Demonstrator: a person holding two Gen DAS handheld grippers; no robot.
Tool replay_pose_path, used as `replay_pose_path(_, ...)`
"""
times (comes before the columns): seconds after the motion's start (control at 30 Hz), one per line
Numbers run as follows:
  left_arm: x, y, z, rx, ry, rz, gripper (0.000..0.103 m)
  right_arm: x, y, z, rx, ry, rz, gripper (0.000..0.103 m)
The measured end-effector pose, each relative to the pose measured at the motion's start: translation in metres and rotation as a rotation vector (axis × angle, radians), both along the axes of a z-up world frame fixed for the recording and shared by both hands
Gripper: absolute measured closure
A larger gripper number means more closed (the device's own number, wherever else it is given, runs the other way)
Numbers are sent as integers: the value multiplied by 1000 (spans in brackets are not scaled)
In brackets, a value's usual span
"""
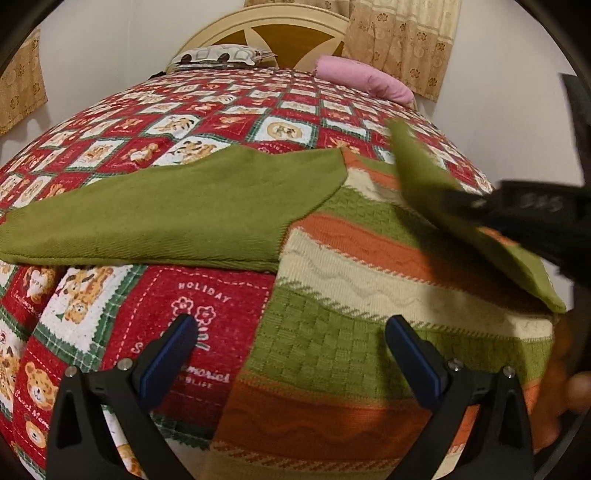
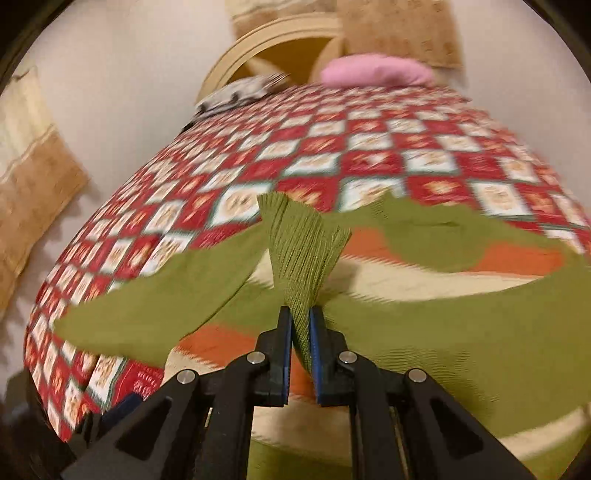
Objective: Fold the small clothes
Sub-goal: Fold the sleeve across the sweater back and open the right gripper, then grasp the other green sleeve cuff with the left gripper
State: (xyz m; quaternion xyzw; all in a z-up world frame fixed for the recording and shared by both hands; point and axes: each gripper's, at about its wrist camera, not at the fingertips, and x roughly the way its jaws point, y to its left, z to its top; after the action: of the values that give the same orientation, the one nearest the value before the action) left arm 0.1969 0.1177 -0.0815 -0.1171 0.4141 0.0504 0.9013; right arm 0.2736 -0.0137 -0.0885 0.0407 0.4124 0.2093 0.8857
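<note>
A small knit sweater [image 1: 369,280] with green, orange and cream stripes lies flat on the bed. Its green left sleeve [image 1: 166,210] is spread out to the left. My left gripper [image 1: 291,332] is open and empty just above the sweater's lower left edge. My right gripper [image 2: 301,321] is shut on the ribbed cuff [image 2: 299,240] of the green right sleeve and holds it up over the sweater's body [image 2: 406,280]. In the left wrist view the right gripper [image 1: 524,214] shows at the right, blurred, with the lifted sleeve [image 1: 417,170].
The bed has a red and white patchwork cover [image 1: 207,122] with bear prints. A pink pillow [image 1: 365,79] and a patterned pillow [image 1: 221,55] lie by the headboard [image 1: 280,29]. Curtains [image 1: 402,40] hang behind. The bed's left edge drops off [image 2: 44,332].
</note>
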Motion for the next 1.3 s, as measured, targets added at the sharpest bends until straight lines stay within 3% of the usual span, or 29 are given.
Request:
replay_pose_path(0.13, 1, 1, -1, -1, 2, -1, 0, 16, -1, -25, 192, 223, 135, 69)
replay_pose_path(0.23, 1, 1, -1, 1, 4, -1, 0, 7, -18, -13, 290, 172, 141, 69)
replay_pose_path(0.33, 1, 0, -2, 7, 7, -1, 0, 0, -33, -5, 242, 87, 61, 69)
replay_pose_path(0.57, 2, -1, -3, 22, 14, 0, 0, -4, -2, -49, 184, 174, 133, 69)
replay_pose_path(0.6, 2, -2, -3, 28, 20, 1, 0, -6, -2, -50, 187, 140, 127, 69)
replay_pose_path(0.73, 2, -3, -3, 42, 22, 2, 0, -7, -10, -36, 188, 155, 99, 69)
replay_pose_path(0.87, 2, -4, -3, 43, 22, 2, 0, -26, -52, -3, 116, 13, 8, 69)
replay_pose_path(0.97, 2, -4, -3, 43, 22, 1, 0, -34, -95, 3, -36, -60, -126, 69)
replay_pose_path(1.17, 2, -3, -3, 47, 23, 4, 0, -32, -175, -38, -258, 17, -308, 70)
replay_pose_path(1.23, 2, -3, -4, 56, 25, 7, 0, -36, -192, -40, -184, -4, -311, 70)
replay_pose_path(1.3, 3, -4, -5, 68, 30, 8, 0, -37, -192, -40, -197, -11, -323, 69)
